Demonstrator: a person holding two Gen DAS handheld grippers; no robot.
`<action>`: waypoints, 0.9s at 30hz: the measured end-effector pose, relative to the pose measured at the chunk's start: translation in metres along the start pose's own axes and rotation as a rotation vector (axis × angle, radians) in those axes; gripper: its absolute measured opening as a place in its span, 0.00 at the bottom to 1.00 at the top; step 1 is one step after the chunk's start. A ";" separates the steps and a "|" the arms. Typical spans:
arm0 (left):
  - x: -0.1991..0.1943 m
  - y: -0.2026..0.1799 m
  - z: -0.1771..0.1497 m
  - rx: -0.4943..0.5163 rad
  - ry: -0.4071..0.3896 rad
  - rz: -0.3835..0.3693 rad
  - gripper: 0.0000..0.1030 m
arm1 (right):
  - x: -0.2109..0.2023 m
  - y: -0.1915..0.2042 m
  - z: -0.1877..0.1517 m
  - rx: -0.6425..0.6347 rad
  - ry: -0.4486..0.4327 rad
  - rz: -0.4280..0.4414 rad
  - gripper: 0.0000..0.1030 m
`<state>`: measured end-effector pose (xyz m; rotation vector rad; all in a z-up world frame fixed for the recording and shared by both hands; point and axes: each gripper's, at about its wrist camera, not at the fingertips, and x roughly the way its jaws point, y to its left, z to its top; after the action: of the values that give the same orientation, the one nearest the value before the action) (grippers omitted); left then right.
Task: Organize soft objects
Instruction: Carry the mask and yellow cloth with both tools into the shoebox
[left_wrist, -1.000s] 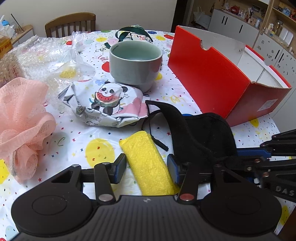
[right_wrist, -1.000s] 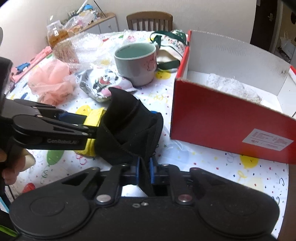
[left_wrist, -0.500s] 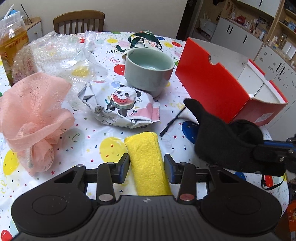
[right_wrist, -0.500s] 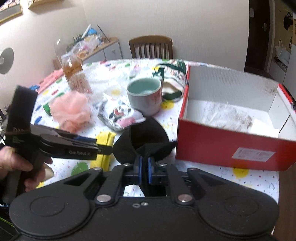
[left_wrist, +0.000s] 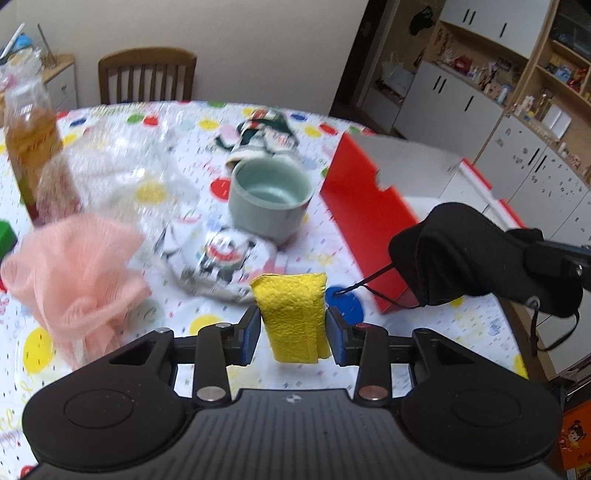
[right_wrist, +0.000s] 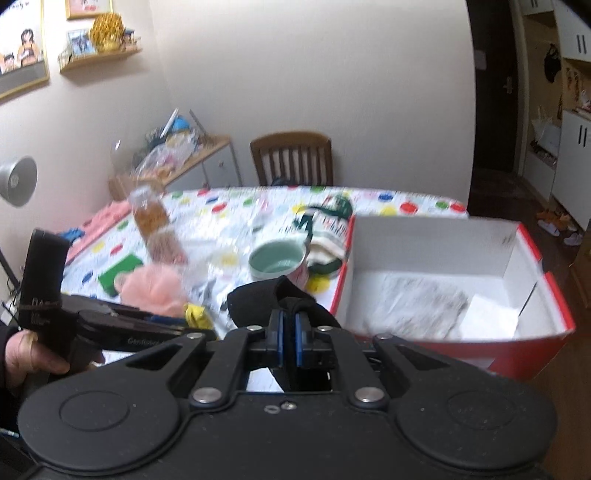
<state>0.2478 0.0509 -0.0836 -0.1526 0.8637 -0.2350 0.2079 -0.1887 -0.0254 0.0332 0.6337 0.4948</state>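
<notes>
the left gripper (left_wrist: 291, 334) is clamping a folded yellow cloth (left_wrist: 293, 317) between its blue pads, holding it upright and clear of the table (left_wrist: 110, 332). the right gripper (right_wrist: 287, 341) is pinching a black mask (right_wrist: 273, 299) with its jaws nearly closed; the mask is hanging above the table, beside the near wall of the red box (right_wrist: 532, 347). a green cup (left_wrist: 269, 201) is sitting beyond the cloth, a panda-print pouch (left_wrist: 218, 262) is lying in front of it, and a pink mesh sponge (left_wrist: 77, 273) is resting to the left.
</notes>
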 end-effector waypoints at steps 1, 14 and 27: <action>-0.003 -0.004 0.005 0.009 -0.009 -0.007 0.36 | -0.003 -0.003 0.004 -0.002 -0.014 -0.007 0.05; -0.021 -0.065 0.074 0.117 -0.118 -0.090 0.36 | -0.024 -0.046 0.050 -0.043 -0.149 -0.113 0.05; 0.031 -0.129 0.103 0.216 -0.053 -0.097 0.36 | 0.001 -0.115 0.053 -0.060 -0.124 -0.216 0.05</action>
<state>0.3273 -0.0773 -0.0110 0.0013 0.7735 -0.4109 0.2888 -0.2836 -0.0039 -0.0611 0.4941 0.3002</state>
